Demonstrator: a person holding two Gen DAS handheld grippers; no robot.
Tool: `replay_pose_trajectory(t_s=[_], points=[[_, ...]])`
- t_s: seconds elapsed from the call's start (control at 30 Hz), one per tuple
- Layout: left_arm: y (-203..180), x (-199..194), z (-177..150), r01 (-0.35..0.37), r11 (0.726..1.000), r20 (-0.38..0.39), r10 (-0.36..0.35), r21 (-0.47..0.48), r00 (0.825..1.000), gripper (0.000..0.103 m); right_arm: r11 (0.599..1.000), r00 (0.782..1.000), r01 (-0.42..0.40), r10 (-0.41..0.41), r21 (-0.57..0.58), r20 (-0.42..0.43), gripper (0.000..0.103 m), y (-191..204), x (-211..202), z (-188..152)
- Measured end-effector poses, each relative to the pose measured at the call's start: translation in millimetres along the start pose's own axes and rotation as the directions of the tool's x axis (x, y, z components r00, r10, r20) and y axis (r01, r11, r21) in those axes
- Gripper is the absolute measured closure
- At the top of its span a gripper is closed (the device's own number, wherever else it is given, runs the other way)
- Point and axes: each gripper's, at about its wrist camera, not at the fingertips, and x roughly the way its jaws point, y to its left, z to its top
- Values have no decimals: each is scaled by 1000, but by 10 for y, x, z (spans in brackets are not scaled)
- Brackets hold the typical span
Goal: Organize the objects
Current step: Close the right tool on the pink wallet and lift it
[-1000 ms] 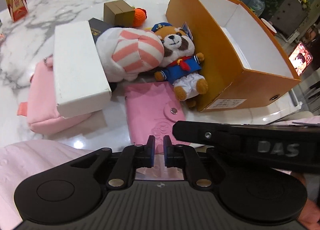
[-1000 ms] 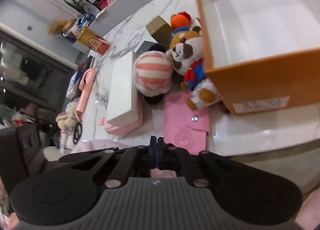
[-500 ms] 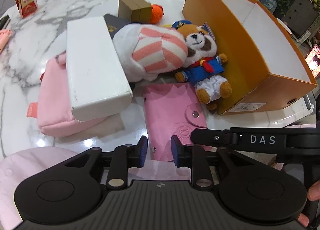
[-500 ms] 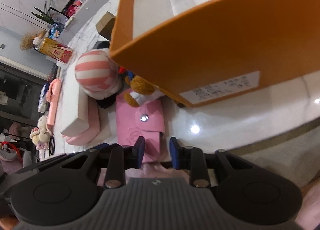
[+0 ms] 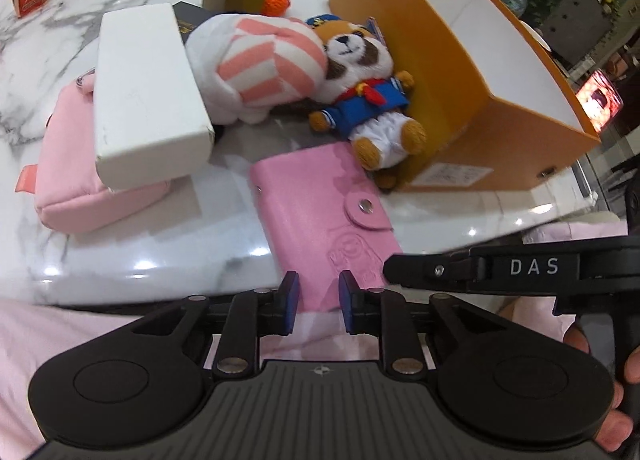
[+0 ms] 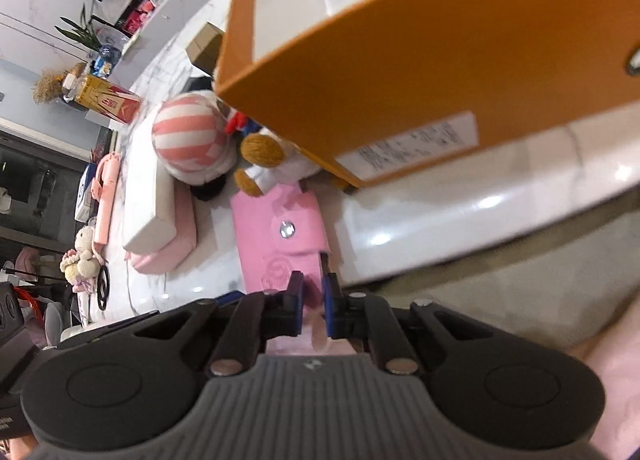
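Two plush toys [image 5: 320, 71], one orange box [image 5: 460, 71].

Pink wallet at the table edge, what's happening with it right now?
A person is working both handheld tools at the pink wallet, which lies flat at the near edge of the marble table, beside the open orange box. The right tool looks shut on the wallet's near right corner. The left tool has just been closing, but its pads stand apart and press on nothing; the wallet's near end shows in the gap. The wallet is not yet lifted.
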Motion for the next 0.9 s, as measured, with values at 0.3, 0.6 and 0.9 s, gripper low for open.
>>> replay_pose_trajectory(t_s=[0.3,0.6,0.9], points=[[111,-140,11,-52,998,83,55,-46,995,75,998,1000,-14,15,68,-13,44,-206,20,52],[49,12,51,-47,998,45,48,-39,998,74,962,984,-146,165,230,-69,67,-347,302,90],[-79,-56,3,26,1000,37,-25,-16,999,78,996,998,-58,57,-67,-19,88,3,-124,-16]])
